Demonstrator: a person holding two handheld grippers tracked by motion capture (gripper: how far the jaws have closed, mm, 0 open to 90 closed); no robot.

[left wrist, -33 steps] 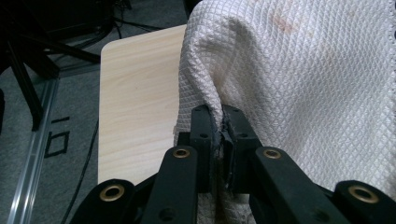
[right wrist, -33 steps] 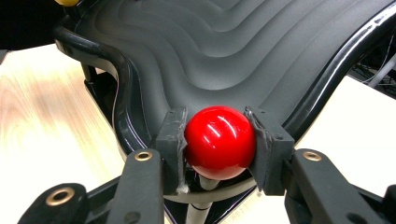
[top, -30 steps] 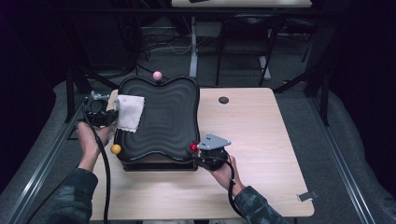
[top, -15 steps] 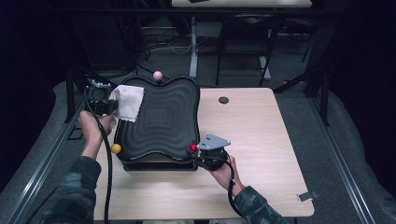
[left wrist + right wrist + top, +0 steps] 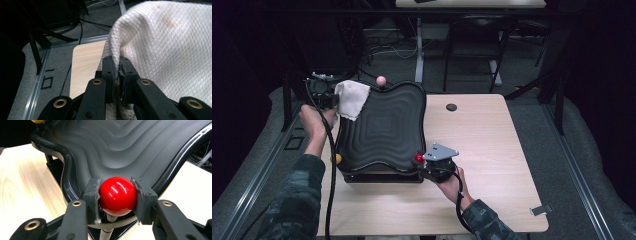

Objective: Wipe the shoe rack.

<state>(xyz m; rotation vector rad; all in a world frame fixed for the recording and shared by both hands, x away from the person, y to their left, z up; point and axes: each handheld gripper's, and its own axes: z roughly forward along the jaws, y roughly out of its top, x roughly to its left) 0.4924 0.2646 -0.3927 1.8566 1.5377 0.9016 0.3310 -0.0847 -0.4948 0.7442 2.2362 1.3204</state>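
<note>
High view: nearest the person, the right tongs [image 5: 424, 161] sit at the near right corner of the black tray [image 5: 382, 130], pinching the red ball [image 5: 418, 158] that stands on a short stem there. In the right gripper view the two jaws press on either side of that red ball [image 5: 118, 195], which is glossy, round and hard-looking, so the grip looks like it rests on small contact patches.

The tray is a rigid, matte piece with rippled ridges stepping inward to a flat middle and a wavy, shiny rim. It rests on a dark base on the pale wood-grain table [image 5: 492, 150]. A yellow ball [image 5: 338, 158] shows at the near left corner and a pink ball [image 5: 381, 80] at the far edge.

At the far left corner the left tongs [image 5: 332, 98] hold a white cloth [image 5: 352, 98] that drapes over the tray's rim. In the left gripper view the jaws are pressed together on a fold of the cloth [image 5: 162, 45], a soft quilted weave with a faint brownish stain.

A small dark disc [image 5: 451, 107] lies on the table to the right, well apart from the tray.

Likely risks: the smooth ball could slip from the jaws if the right hand twists or pulls, letting the tray rock. The thin pinched fold could slide free under a hard wipe, or the cloth could catch on the pink ball's stem.
</note>
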